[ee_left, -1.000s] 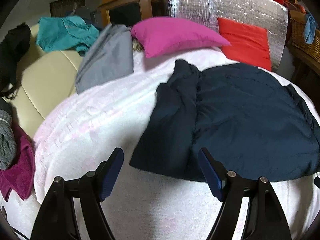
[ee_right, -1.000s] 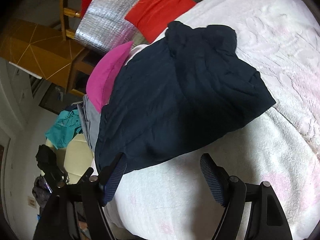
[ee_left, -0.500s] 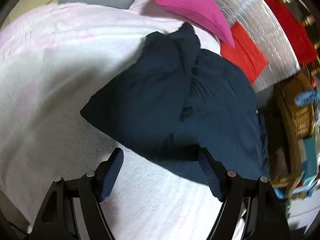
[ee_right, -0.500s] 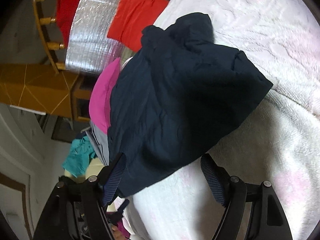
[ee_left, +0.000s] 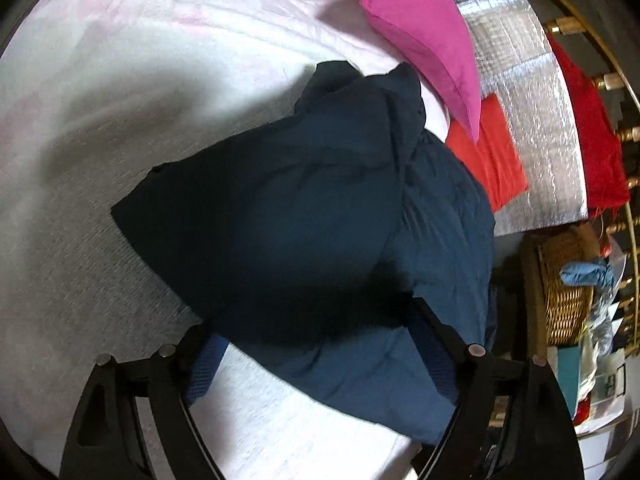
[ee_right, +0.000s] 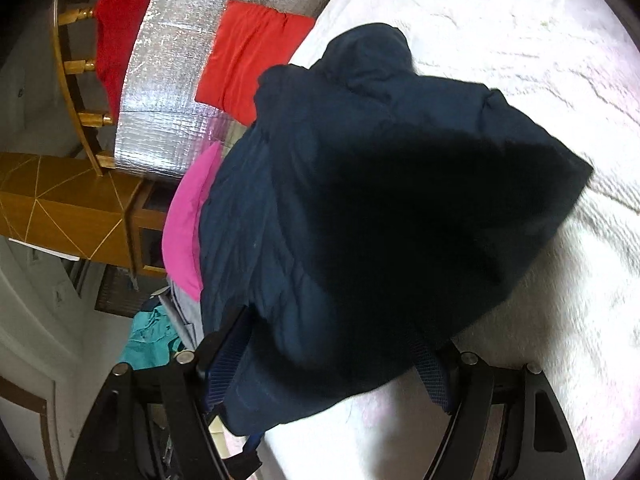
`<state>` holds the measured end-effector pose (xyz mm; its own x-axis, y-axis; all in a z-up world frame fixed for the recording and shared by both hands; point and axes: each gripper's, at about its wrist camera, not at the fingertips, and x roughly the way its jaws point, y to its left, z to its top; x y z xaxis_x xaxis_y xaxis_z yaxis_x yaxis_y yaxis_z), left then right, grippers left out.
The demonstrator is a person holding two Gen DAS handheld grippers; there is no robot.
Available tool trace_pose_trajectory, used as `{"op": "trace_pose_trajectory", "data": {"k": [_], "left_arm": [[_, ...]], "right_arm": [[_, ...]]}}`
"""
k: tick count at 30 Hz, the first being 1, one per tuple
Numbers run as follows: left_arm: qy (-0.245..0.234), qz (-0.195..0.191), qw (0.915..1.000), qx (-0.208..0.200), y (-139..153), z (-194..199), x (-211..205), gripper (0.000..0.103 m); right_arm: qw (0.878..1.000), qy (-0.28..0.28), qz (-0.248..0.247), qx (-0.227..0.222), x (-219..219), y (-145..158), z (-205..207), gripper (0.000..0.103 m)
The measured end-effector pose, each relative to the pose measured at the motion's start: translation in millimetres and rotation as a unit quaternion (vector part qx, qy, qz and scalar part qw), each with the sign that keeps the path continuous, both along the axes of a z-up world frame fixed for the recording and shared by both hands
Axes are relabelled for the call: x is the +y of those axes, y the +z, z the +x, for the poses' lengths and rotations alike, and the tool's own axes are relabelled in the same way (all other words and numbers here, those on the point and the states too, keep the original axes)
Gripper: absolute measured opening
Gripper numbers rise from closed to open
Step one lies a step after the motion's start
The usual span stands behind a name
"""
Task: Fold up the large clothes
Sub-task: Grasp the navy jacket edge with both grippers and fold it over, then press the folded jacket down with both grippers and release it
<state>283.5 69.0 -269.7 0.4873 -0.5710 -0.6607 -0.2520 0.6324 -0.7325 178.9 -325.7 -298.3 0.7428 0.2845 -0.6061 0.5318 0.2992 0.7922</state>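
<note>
The navy jacket (ee_left: 320, 220) lies on the white bedspread (ee_left: 100, 120) in front of you, puffy and already doubled over, one side panel laid across the rest. Its bunched collar end points toward the magenta pillow (ee_left: 424, 32) and the red cushion (ee_left: 496, 160), which leans on a silver quilted sheet (ee_left: 532, 92). A red cloth (ee_left: 596, 132) hangs over the wooden rail behind that, and a wicker basket (ee_left: 560, 292) stands off the bed's far side.

Your left gripper (ee_left: 320, 344) is over the near edge of the jacket, its jaws opening and already wide. The fabric reaches in between the two blue pads (ee_left: 206, 368), but they straddle it rather than pinch it. The far pad sits against dark cloth in shadow, so you cannot be sure there whether it grazes the material.

Your right gripper (ee_right: 328, 360) comes in at the jacket's other lower edge, fingers (ee_right: 224, 364) spread wide apart. The hem bulges down between them, and neither pad appears to press on it. In the right wrist view the jacket (ee_right: 380, 220) covers part of the magenta pillow (ee_right: 184, 232), with a grey garment (ee_right: 186, 312) and a teal one (ee_right: 152, 340) beyond the bed's corner, near a wooden cabinet (ee_right: 60, 208).
</note>
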Motion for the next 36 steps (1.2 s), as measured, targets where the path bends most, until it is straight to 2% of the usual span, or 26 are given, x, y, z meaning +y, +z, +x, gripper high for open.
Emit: {"op": "trace_pose_trajectory", "data": {"k": [11, 15, 18, 21, 26, 30, 36], "left_arm": [[0.039, -0.030, 0.9987, -0.011, -4.8, 18.8, -0.6, 0.087], [0.047, -0.028, 0.9983, -0.018, -4.3, 18.6, 1.5, 0.085], [0.047, -0.018, 0.9985, -0.022, -4.2, 21.5, -0.3, 0.077], [0.048, -0.014, 0.9984, -0.026, -3.2, 18.3, 3.4, 0.067], [0.042, 0.000, 0.9982, -0.043, 4.6, 17.2, 4.2, 0.051], [0.035, 0.005, 0.9975, -0.061, 11.7, 13.5, 7.3, 0.038], [0.019, 0.013, 0.9955, -0.092, 26.8, 2.9, 14.3, 0.029]], "right_arm": [[0.999, -0.034, -0.009, -0.002, -4.6, -2.3, 7.8, 0.080], [0.999, -0.044, -0.008, 0.000, -5.0, -2.3, 10.7, 0.079], [0.999, -0.048, -0.017, 0.009, -4.0, -1.6, 13.9, 0.077], [0.998, -0.043, -0.037, 0.021, -2.5, -0.2, 14.1, 0.070], [0.996, -0.026, -0.079, 0.029, 1.8, 7.8, 13.2, 0.052], [0.991, -0.013, -0.133, 0.026, 10.6, 24.3, 13.4, 0.040], [0.988, -0.004, -0.154, 0.020, 13.9, 34.9, 6.4, 0.033]]}}
